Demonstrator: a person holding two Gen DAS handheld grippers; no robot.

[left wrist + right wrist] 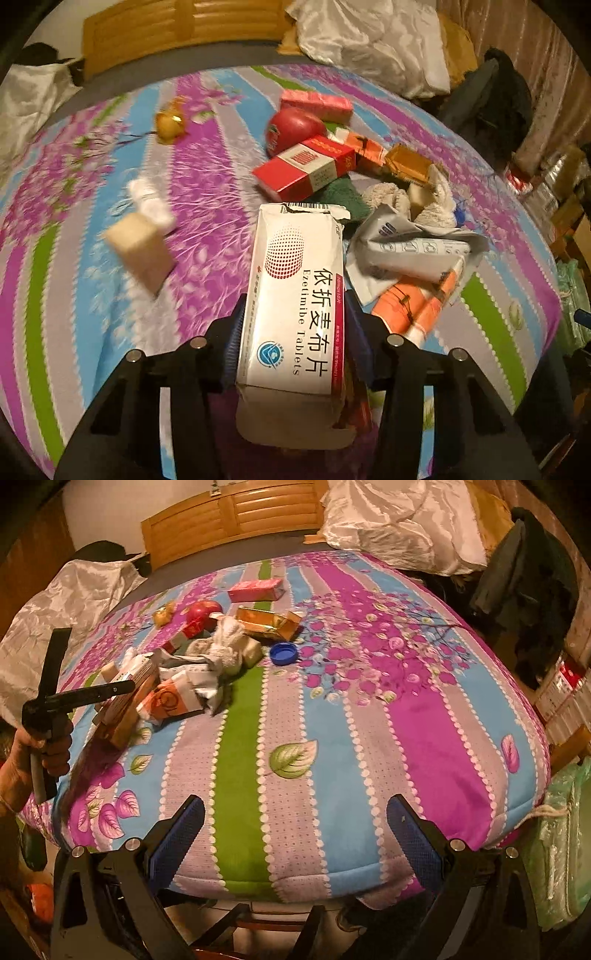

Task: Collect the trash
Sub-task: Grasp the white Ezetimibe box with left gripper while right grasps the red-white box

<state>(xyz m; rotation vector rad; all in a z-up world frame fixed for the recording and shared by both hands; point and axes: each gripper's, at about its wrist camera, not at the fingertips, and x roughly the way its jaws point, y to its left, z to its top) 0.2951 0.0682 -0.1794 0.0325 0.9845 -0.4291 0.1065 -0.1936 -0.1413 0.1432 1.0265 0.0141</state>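
Jaws of the left gripper (293, 325) pinch a white tablet box (295, 295) across its width, blue pads flat on both long sides, torn flap end pointing away from the camera, box lifted clear of the bedspread (207, 192); right gripper (295, 830) has jaws spread wide, nothing between them, hanging over the near edge of the bed. Just right of the held box: crumpled grey-white pouch (410, 251) lying on an orange packet (417, 306). Beyond the box's far end: red-and-white carton (306, 168), partly over a dark green cloth (347, 197), red apple (293, 129) behind it, pink box (316, 105) further back. Right of the carton: gold-brown wrapper (408, 164) and a beige fluffy cloth (391, 199). Left of the held box, apart from the pile: tan block (142, 247) touching a small white bottle (149, 201), both blurred; yellow wrapper (170, 122) well beyond them. From the right wrist view a blue bottle cap (283, 653) lies at the pile's right edge, and a hand (40, 753) grips the left gripper's handle at the left side. White satin bedding (373, 40) bunched by the wooden headboard (181, 29)
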